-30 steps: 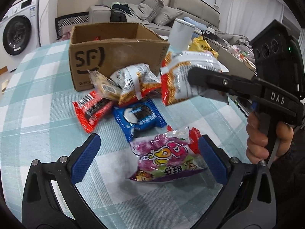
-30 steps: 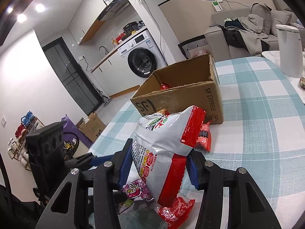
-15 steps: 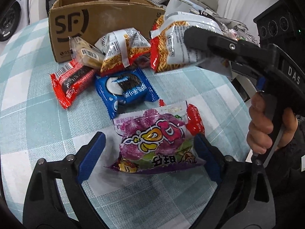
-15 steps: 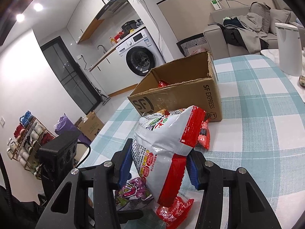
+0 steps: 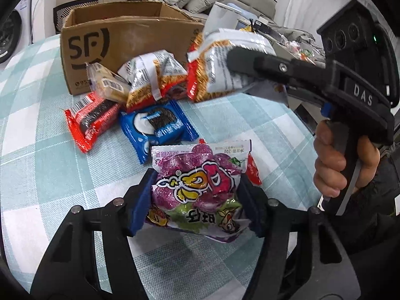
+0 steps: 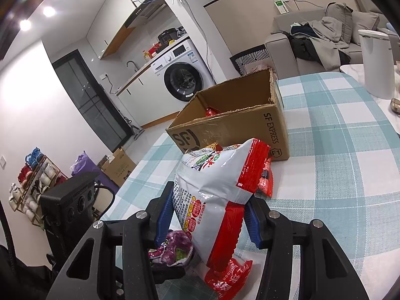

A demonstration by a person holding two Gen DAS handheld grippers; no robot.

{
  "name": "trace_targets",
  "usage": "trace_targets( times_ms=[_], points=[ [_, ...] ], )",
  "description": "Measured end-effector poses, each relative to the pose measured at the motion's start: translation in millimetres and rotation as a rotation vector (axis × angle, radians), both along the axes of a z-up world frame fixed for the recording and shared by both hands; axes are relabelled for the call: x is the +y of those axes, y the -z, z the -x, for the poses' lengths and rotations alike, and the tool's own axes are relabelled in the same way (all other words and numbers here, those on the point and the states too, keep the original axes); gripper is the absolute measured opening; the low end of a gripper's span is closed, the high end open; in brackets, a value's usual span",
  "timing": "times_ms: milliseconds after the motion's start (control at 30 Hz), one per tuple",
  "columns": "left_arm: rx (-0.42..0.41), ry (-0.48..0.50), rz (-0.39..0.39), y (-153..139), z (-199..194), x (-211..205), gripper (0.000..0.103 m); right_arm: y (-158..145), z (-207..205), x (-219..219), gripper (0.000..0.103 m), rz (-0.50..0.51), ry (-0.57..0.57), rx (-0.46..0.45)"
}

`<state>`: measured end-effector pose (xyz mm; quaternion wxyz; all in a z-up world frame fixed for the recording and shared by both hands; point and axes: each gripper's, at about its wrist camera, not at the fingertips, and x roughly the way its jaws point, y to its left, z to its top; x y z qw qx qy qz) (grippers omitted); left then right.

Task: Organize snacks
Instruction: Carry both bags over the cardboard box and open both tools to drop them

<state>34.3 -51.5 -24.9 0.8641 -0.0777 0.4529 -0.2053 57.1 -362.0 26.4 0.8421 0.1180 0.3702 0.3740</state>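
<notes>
Left claw [image 5: 196, 201] was about half open and closing, blue pads on both sides of the purple candy bag [image 5: 197, 187], which lay flat on the checked table [image 5: 37, 175]; pads looked right at the bag's edges, firm pressing could not be told. Right claw [image 6: 207, 215] was clamped on the white-and-red noodle packet [image 6: 215, 187], jaws narrow, packet held upright and lifted off the table, its top leaning toward the cardboard box [image 6: 232, 125]. In the left view the same packet [image 5: 222, 67] sat in the right claw's black fingers [image 5: 250, 57], with a person's hand [image 5: 335, 165] wrapped round the handle. Open box stood at the table's far side, a red wrapper [image 6: 212, 112] visible inside it. Loose snacks lay in front of the box: blue cookie pack [image 5: 156, 127] just beyond the purple bag, red cookie pack [image 5: 91, 122] to its left, a tan bar [image 5: 110, 85] leaning at the box wall, a second white-orange noodle pack [image 5: 155, 77] beside it. A small red packet [image 5: 253, 171] was tucked under the purple bag's right edge, touching it. In the right view a red pouch [image 6: 230, 275] lay below the held packet, near the claw's base. White canister [image 6: 375, 62] stood at the table's far right corner, well apart from the snacks.
</notes>
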Motion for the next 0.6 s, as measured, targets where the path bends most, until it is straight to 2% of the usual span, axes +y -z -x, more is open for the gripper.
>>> trace_targets(
  times_ms=[233,600],
  points=[
    [-0.046,-0.06,0.015,-18,5,25,0.061,-1,0,-5,0.051,-0.008,0.015,-0.006],
    [-0.189,-0.178,0.022,-52,11,53,0.061,-6,2,-6,0.051,-0.007,0.037,-0.023]
  ],
)
